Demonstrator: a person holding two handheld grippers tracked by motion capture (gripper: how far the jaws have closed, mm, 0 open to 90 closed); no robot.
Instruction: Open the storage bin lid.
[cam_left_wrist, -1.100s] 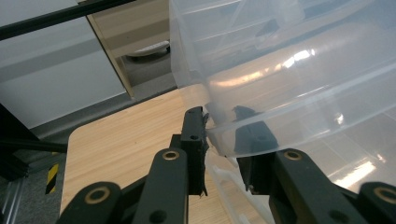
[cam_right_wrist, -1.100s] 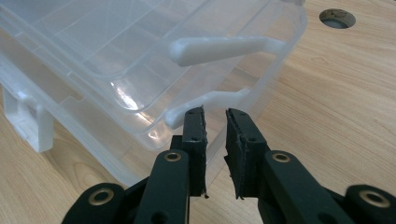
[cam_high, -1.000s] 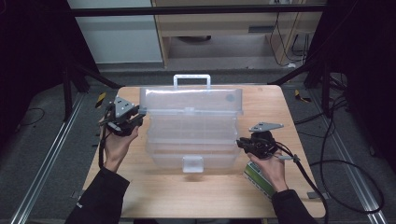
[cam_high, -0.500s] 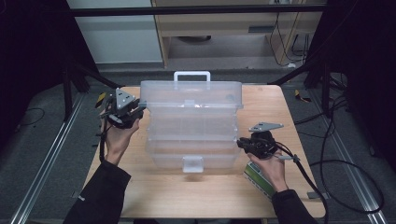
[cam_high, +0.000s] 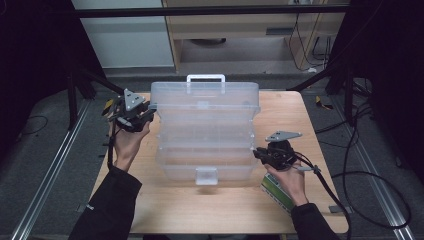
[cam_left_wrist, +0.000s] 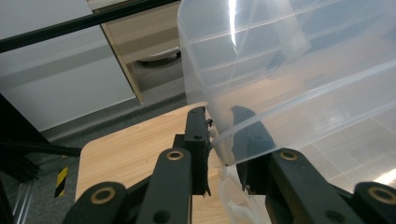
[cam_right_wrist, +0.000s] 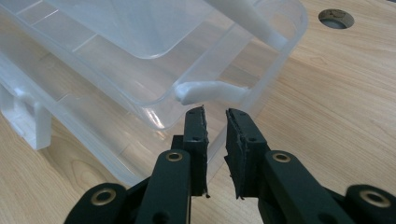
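Observation:
A clear plastic organiser box (cam_high: 205, 160) lies in the middle of the wooden table (cam_high: 225, 210), with its lid (cam_high: 207, 97) swung up and leaning back, the white handle (cam_high: 205, 79) on top. My left gripper (cam_high: 149, 111) is at the lid's left corner. In the left gripper view it (cam_left_wrist: 219, 126) is shut on the lid's rim (cam_left_wrist: 289, 70). My right gripper (cam_high: 259, 154) sits at the base's right end. In the right gripper view its jaws (cam_right_wrist: 215, 116) stand a narrow gap apart with nothing between them, just below a white hinge arm (cam_right_wrist: 210, 92) of the box (cam_right_wrist: 116, 70).
A green and white pack (cam_high: 277, 192) lies on the table under the right hand. The box's front latch (cam_high: 206, 176) faces the person. A round hole (cam_right_wrist: 335, 17) is in the tabletop beyond the box. Cabinets and dark frame rails stand past the far edge.
The lid has swung further up and back, carried by my left gripper, which shifted slightly away from the person. The right gripper has kept its place.

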